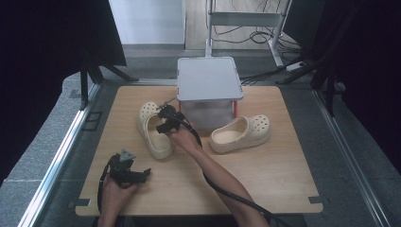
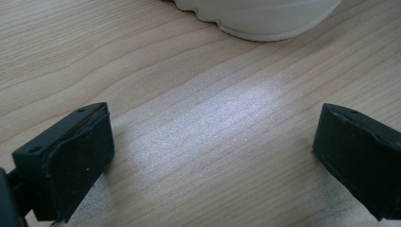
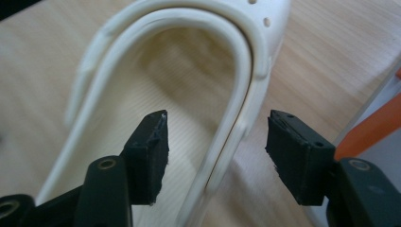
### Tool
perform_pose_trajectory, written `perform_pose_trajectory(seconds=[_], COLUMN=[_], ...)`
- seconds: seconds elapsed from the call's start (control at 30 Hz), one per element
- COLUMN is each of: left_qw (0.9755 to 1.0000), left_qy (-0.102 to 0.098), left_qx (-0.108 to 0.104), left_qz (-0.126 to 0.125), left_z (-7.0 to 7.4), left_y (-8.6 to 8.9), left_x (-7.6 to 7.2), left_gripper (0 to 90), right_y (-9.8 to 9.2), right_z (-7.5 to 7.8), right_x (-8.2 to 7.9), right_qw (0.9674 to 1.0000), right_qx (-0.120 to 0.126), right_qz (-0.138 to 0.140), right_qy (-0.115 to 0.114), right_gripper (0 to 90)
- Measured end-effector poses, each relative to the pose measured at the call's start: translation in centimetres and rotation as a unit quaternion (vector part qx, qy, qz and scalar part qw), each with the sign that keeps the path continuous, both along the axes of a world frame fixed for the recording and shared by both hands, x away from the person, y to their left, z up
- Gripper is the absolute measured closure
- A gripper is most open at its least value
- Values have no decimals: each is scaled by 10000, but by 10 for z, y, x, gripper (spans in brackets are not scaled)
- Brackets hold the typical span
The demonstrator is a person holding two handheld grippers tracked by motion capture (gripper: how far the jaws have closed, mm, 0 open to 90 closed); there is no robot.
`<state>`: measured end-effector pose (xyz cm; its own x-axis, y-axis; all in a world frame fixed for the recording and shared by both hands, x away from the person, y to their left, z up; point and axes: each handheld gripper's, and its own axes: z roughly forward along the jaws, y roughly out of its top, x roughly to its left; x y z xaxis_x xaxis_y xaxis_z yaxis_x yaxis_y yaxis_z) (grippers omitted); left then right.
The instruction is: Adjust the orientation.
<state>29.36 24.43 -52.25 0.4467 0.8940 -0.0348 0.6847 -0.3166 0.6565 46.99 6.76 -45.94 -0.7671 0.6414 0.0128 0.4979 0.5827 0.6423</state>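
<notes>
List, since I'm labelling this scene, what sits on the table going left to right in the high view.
left gripper → left clog → right gripper → grey box → right clog.

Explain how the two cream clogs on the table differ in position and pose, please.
The left clog lies left of the grey box, toe pointing away from the person; the right clog lies right of the box, toe pointing right. The right gripper is open astride the left clog's side wall; nothing touches the right clog. Both are cream, perforated and upright on their soles.
</notes>
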Motion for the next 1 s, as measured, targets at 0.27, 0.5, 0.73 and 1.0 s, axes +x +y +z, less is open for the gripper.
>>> perform_pose_trajectory(seconds=[0.27, 0.5, 0.73, 1.0], left_qw=[10000, 10000, 10000, 10000], left_qy=[-1, 1, 0, -3], left_qx=[1, 6, 2, -7], left_qz=[-8, -17, -10, -11], left_z=[0, 0, 0, 0], left_y=[0, 0, 0, 0], left_x=[0, 0, 0, 0], left_gripper=[0, 0, 0, 0], right_y=[9, 5, 0, -15], right_z=[-10, -3, 15, 35], right_x=[15, 11, -3, -22], right_qw=[9991, 9975, 9980, 9969], right_qx=[-155, -50, -152, -143], right_qz=[-136, -418, -207, 108], right_qy=[364, 568, 575, 766], right_gripper=[653, 751, 762, 766])
